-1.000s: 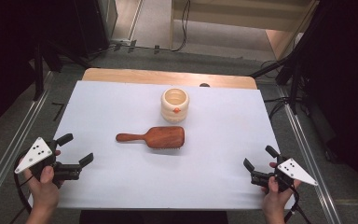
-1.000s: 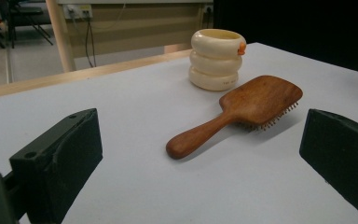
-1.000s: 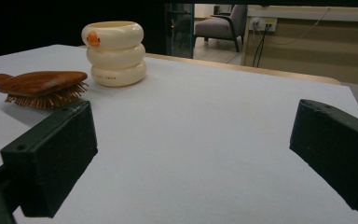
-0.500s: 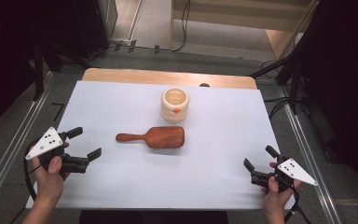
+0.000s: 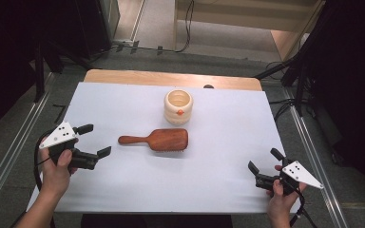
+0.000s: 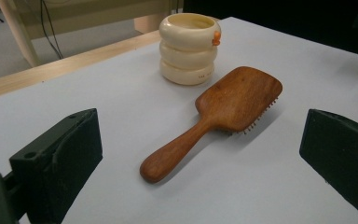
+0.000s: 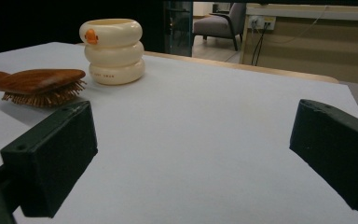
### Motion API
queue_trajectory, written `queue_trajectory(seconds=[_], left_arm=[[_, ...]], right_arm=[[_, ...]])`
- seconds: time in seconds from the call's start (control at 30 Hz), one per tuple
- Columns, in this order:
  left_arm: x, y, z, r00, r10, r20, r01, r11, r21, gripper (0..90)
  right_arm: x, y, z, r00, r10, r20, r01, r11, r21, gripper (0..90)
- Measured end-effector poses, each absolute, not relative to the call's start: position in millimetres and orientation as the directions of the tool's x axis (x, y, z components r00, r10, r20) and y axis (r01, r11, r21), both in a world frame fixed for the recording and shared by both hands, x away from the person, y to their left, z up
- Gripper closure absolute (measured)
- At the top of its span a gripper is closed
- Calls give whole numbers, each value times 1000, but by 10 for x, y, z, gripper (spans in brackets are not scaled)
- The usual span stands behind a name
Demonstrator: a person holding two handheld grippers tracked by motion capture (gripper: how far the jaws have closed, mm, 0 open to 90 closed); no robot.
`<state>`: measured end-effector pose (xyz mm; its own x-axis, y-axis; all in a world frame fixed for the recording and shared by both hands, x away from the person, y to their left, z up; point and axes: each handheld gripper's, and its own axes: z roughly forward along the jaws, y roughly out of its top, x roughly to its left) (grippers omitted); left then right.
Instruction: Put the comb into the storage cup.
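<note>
Two grippers: I am holding the left gripper (image 5: 91, 140) and right gripper (image 5: 263, 166) spread, gripping nothing.
Hairbrush (image 5: 156, 140): lying bristles-down, handle nearest my left gripper.
Cup (image 5: 178, 106): sitting just behind the hairbrush; risking a knock if I am overreaching.

Reddish-brown wooden hairbrush (image 5: 159, 140), cream ringed cup (image 5: 178, 106) with an orange spot, pale blue-white counter (image 5: 228, 142), wood-toned far edge.

Left hand-held gripper (image 5: 93, 140) jaws spread wide, right hand-held gripper (image 5: 263, 159) likewise, each gripped by one hand
</note>
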<state>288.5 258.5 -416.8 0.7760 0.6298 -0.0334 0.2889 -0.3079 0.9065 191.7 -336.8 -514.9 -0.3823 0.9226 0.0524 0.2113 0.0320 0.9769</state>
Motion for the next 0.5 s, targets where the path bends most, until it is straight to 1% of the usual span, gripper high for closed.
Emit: queue_trajectory(seconds=[0.13,0.5], left_arm=[[2930,2540,-4140,779,627,-24,293,-329,898,0],[3061,2388,-4103,813,582,-19,302,-393,868,0]], right_arm=[[1918,-3366,-5149,-382,923,50,210,34,977,0],[1918,-3367,-5150,-380,923,53,211,31,977,0]])
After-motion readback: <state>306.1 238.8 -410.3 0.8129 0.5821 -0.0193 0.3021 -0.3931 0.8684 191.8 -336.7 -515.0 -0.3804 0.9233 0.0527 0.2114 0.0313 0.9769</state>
